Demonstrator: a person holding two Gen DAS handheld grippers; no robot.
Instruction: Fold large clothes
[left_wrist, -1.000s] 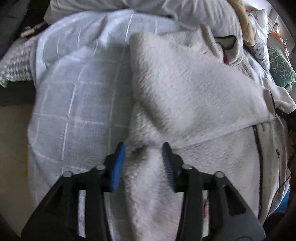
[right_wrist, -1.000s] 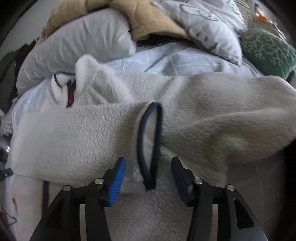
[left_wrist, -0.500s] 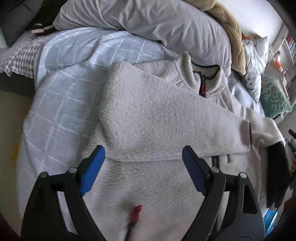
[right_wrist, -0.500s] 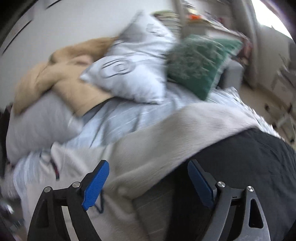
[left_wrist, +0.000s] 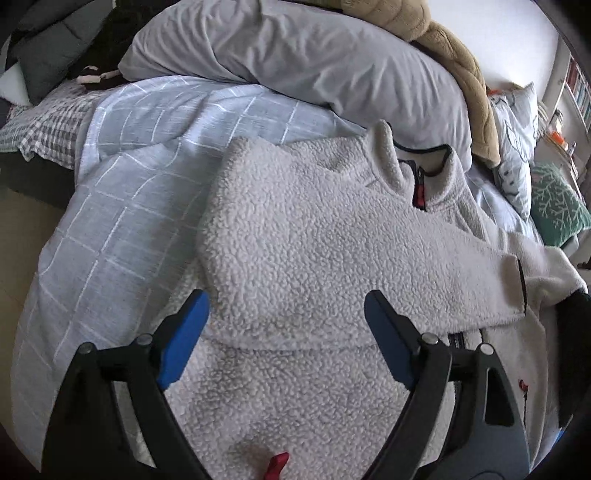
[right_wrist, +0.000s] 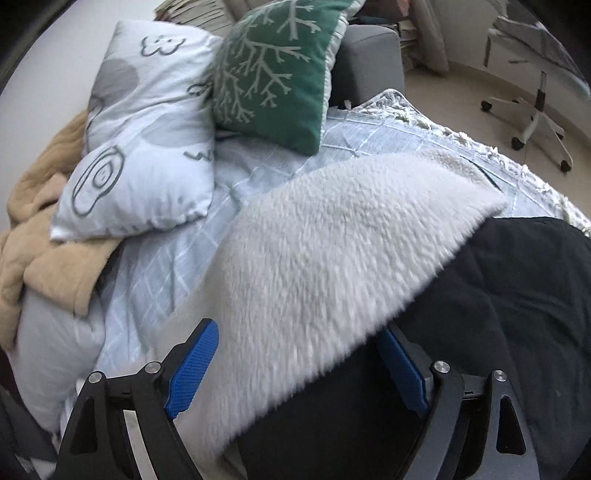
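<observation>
A cream fleece jacket (left_wrist: 314, 240) lies flat on the bed, collar and red zip pull (left_wrist: 419, 192) at the far end. One sleeve (left_wrist: 369, 280) is folded across its chest, the dark-trimmed cuff (left_wrist: 517, 284) at the right. My left gripper (left_wrist: 286, 299) hangs open just above the folded sleeve, touching nothing. In the right wrist view a flap of the fleece (right_wrist: 332, 240) drapes over a black garment (right_wrist: 498, 314). My right gripper (right_wrist: 297, 328) straddles the flap's edge; its jaws are closing, the pads still clear of the cloth.
The bed carries a pale blue checked cover (left_wrist: 129, 203), a grey pillow (left_wrist: 295, 55) and a tan blanket (left_wrist: 461, 74) at the head. A white printed pillow (right_wrist: 140, 140) and green cushion (right_wrist: 273, 74) sit far right. An office chair (right_wrist: 535, 110) stands on the floor beyond.
My left gripper let go of the fleece, opened wide and drew back. My right gripper released the dark-trimmed cuff, opened, rolled and swung over to the jacket's right side by the black garment.
</observation>
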